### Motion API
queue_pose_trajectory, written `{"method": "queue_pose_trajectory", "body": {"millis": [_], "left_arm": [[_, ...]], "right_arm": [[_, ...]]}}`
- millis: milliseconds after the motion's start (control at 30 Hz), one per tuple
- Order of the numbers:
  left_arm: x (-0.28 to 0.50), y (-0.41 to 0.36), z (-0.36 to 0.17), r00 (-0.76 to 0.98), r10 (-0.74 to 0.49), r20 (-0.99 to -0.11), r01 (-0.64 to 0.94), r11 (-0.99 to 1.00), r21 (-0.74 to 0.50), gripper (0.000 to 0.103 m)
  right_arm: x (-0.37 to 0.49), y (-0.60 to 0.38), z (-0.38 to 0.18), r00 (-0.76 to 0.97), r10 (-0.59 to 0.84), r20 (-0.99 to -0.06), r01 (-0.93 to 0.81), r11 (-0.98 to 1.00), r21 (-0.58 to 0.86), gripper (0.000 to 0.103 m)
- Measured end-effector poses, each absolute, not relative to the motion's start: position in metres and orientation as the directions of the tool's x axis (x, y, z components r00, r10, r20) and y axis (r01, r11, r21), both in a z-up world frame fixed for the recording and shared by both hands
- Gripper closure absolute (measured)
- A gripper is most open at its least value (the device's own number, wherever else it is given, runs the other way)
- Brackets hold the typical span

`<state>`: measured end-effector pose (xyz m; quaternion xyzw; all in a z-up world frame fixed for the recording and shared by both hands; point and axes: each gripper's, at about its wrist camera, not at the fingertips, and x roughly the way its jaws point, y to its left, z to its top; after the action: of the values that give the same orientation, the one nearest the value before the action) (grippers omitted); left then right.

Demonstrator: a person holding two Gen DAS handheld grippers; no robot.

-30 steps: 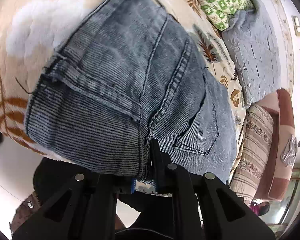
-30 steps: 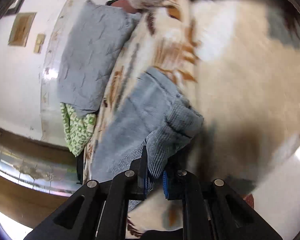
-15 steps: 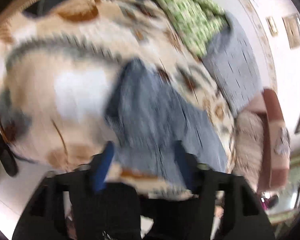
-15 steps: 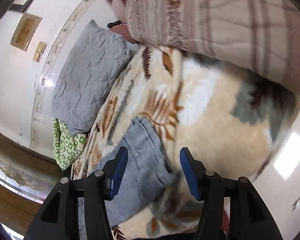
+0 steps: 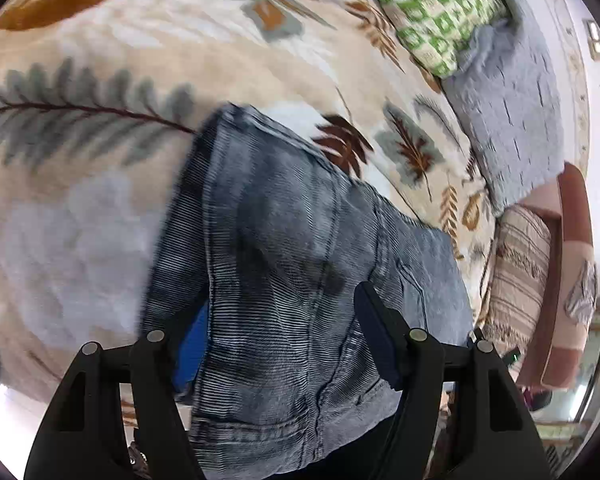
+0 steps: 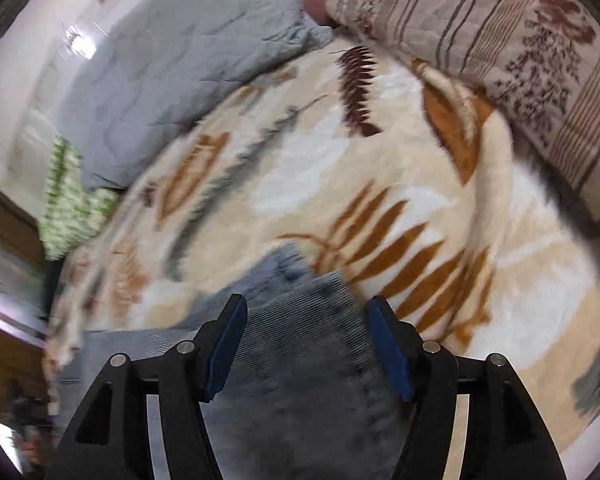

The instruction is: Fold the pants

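We hold both claws spread apart over the pants (image 5: 300, 280), gripping nothing. The pants are grey-blue washed denim, lying in a folded bundle on the leaf-patterned blanket (image 5: 100, 80) that covers the bed.

In the left wrist view, our left claw (image 5: 284, 340) hangs wide open above the denim, its fingers on either side of the bundle; one blue pad (image 5: 192, 348) shows against the left edge of the fabric, though we cannot tell whether it touches. Seams and stitching run across the folded top layer, and the near edge of the bundle drops out of sight below the claw.

In the right wrist view, our right claw (image 6: 306, 344) is likewise released, both blue pads facing each other with the denim (image 6: 300, 360) lying between and beneath them (this view is blurred, so fine detail is lost). A corner of the pants reaches just past the fingertips onto the blanket.

Further along the bed sit a grey quilted pillow (image 6: 172, 60), a green-and-white patterned cloth (image 5: 432, 8) beside it, and a striped floral cushion (image 6: 500, 40), all well apart from the pants.
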<state>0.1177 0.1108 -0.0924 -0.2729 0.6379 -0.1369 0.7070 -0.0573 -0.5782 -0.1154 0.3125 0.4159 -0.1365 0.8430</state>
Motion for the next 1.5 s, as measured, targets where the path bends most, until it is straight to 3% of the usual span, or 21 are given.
{"method": "queue_pose_trajectory", "body": {"millis": [33,67,100,133,300,467,533,700,767,900,1100,1200,1333,1367,1400,1433,1500], "left_arm": [[0.118,0.108,-0.093,0.15,-0.538,-0.83,-0.148,0.817,-0.557,0.035],[0.119,0.107,-0.092,0.156,-0.532,-0.832,-0.147,0.821,-0.552,0.035],[0.118,0.106,-0.09,0.164,-0.527,-0.834,-0.152,0.822,-0.549,0.037],[0.117,0.108,-0.085,0.181,-0.532,-0.828,-0.162,0.814,-0.558,0.038],[0.114,0.111,-0.07,0.272,-0.506,-0.819,-0.154,0.817,-0.556,0.038],[0.12,0.113,-0.096,0.236,-0.475,-0.848,-0.225,0.822,-0.523,0.038],[0.119,0.114,-0.097,0.236,-0.473,-0.849,-0.228,0.822,-0.522,0.038],[0.12,0.119,-0.086,0.247,-0.508,-0.825,-0.198,0.807,-0.556,0.038],[0.12,0.12,-0.083,0.252,-0.53,-0.81,-0.198,0.791,-0.579,0.038],[0.12,0.119,-0.083,0.252,-0.542,-0.802,-0.204,0.78,-0.592,0.038],[0.119,0.119,-0.086,0.226,-0.571,-0.789,-0.196,0.767,-0.612,0.038],[0.12,0.122,-0.087,0.222,-0.592,-0.775,-0.19,0.753,-0.63,0.038],[0.12,0.12,-0.088,0.195,-0.618,-0.762,-0.146,0.75,-0.645,0.033],[0.119,0.119,-0.089,0.185,-0.627,-0.756,-0.129,0.747,-0.652,0.033],[0.119,0.117,-0.089,0.179,-0.636,-0.751,-0.111,0.745,-0.658,0.033],[0.12,0.116,-0.087,0.183,-0.637,-0.749,-0.096,0.747,-0.658,0.033],[0.124,0.115,-0.083,0.199,-0.642,-0.741,-0.075,0.743,-0.665,0.033]], "right_arm": [[-0.055,-0.578,-0.119,0.614,0.047,-0.788,0.48,0.771,0.419,0.038],[-0.052,-0.576,-0.122,0.61,0.065,-0.79,0.457,0.785,0.418,0.045],[-0.046,-0.571,-0.117,0.608,0.075,-0.79,0.419,0.815,0.399,0.075],[-0.043,-0.57,-0.11,0.618,0.093,-0.781,0.395,0.822,0.41,0.082],[-0.03,-0.567,-0.053,0.735,0.124,-0.667,0.262,0.855,0.448,0.082],[-0.012,-0.584,-0.108,0.597,0.054,-0.801,0.407,0.839,0.361,0.08],[-0.02,-0.588,-0.12,0.603,0.058,-0.796,0.428,0.818,0.384,0.073],[-0.034,-0.588,-0.101,0.638,0.041,-0.769,0.432,0.807,0.402,0.067],[-0.033,-0.576,-0.08,0.678,0.044,-0.734,0.386,0.828,0.406,0.06],[-0.006,-0.521,-0.055,0.709,0.192,-0.679,0.205,0.865,0.458,0.034],[0.084,-0.38,-0.056,0.552,0.435,-0.711,-0.098,0.881,0.463,0.035],[0.123,-0.32,-0.067,0.476,0.463,-0.748,-0.174,0.883,0.436,0.035],[0.153,-0.264,-0.091,0.346,0.395,-0.851,-0.251,0.913,0.321,0.036],[0.153,-0.256,-0.095,0.333,0.362,-0.871,-0.279,0.92,0.275,0.039],[0.151,-0.247,-0.096,0.331,0.338,-0.881,-0.321,0.918,0.232,0.062],[0.146,-0.237,-0.093,0.334,0.327,-0.884,-0.376,0.906,0.193,0.077],[0.143,-0.221,-0.083,0.364,0.267,-0.892,-0.414,0.904,0.101,0.087]]}}
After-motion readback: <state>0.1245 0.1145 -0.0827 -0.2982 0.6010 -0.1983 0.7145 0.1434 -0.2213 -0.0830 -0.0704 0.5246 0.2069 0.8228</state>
